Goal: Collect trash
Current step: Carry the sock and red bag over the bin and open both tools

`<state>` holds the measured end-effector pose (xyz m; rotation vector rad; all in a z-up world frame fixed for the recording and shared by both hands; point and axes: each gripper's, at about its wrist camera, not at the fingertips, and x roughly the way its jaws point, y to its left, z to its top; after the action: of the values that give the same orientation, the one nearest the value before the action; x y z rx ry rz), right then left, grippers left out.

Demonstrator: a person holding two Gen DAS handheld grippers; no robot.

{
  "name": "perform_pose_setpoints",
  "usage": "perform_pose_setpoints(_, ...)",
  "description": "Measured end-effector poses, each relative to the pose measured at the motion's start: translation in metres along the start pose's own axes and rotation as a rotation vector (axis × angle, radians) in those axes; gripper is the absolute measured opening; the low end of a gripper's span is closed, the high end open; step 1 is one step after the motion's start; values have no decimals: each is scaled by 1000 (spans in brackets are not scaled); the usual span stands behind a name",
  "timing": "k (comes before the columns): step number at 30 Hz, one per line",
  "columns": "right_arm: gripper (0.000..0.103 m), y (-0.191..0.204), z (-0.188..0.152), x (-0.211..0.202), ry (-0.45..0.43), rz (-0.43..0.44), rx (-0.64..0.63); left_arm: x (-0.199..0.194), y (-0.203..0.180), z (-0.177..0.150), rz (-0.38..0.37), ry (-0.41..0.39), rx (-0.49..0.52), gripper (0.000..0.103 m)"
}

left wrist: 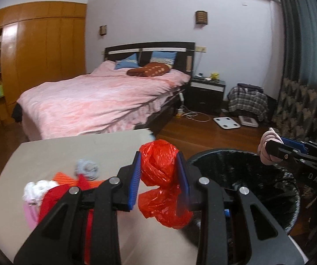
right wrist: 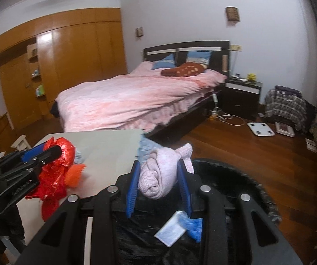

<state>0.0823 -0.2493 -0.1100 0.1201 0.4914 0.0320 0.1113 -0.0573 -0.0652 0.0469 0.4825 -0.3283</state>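
While both grippers carry loads toward the bin (left wrist: 242,172), the job looks roughly mid-way, by my read. Bin w/ black liner sits just ahead-right of the left gripper (left wrist: 159,176) and right under the right gripper (right wrist: 158,174). Table (left wrist: 70,150) lies ahead-left of both tools.

Done so far, judging from what lies where: a few bits already in the bin, a white flat packet (right wrist: 170,231) and a blue scrap (right wrist: 194,226) on the liner.

In hand: left gripper is clamped on a crumpled red plastic bag (left wrist: 160,165), pads pressing both sides, loose tail of the bag hanging below the jaws, at the table edge and beside the bin rim, not yet over the opening. Right gripper is clamped on a rolled pale pink cloth (right wrist: 158,174), held over the bin mouth, not yet let go.

Left to do: drop both, then clear the table. Ahead-left of the left tool there's a red cloth (left wrist: 54,198), an orange piece (left wrist: 67,176), a white wad (left wrist: 39,190), a grey-blue wad (left wrist: 87,169), something pink (left wrist: 30,214) at the near edge.

Views differ: only the right wrist cam looks into the bin, so packet + scrap show there alone; it also shows a light blue cloth (right wrist: 146,148) just beyond its load. Only the left wrist cam shows the table pile properly; in the right view most of it hides behind the left tool + red bag.
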Motion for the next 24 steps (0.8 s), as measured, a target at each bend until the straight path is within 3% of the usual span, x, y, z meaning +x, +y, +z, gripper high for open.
perform_pose_setpoints(12, 35, -49, -4, -9, 3, -96, 49, 40, -67, 1, -165, 37, 38, 31)
perform_pose_setpoints(14, 36, -56, -7, -9, 7, -107, 59, 48, -75, -1, -204, 55, 45, 37)
perform_pose_setpoints(16, 38, -62, -10, -10, 8, -124, 70, 51, -79, -4, -227, 58, 45, 58)
perform_pose_setpoints(18, 45, -65, -11, -12, 3, -137, 77, 52, -78, -6, -223, 50, 51, 65)
perform_pose_setpoints(21, 65, -70, -12, -14, -11, -156, 87, 51, -75, -9, -198, 43, 63, 72)
perform_pose_setpoints(23, 90, -72, -12, -14, -19, -167, 93, 48, -68, -9, -168, 33, 63, 80)
perform_pose_setpoints(24, 94, -72, -12, -14, -24, -175, 99, 46, -65, -8, -150, 27, 63, 86)
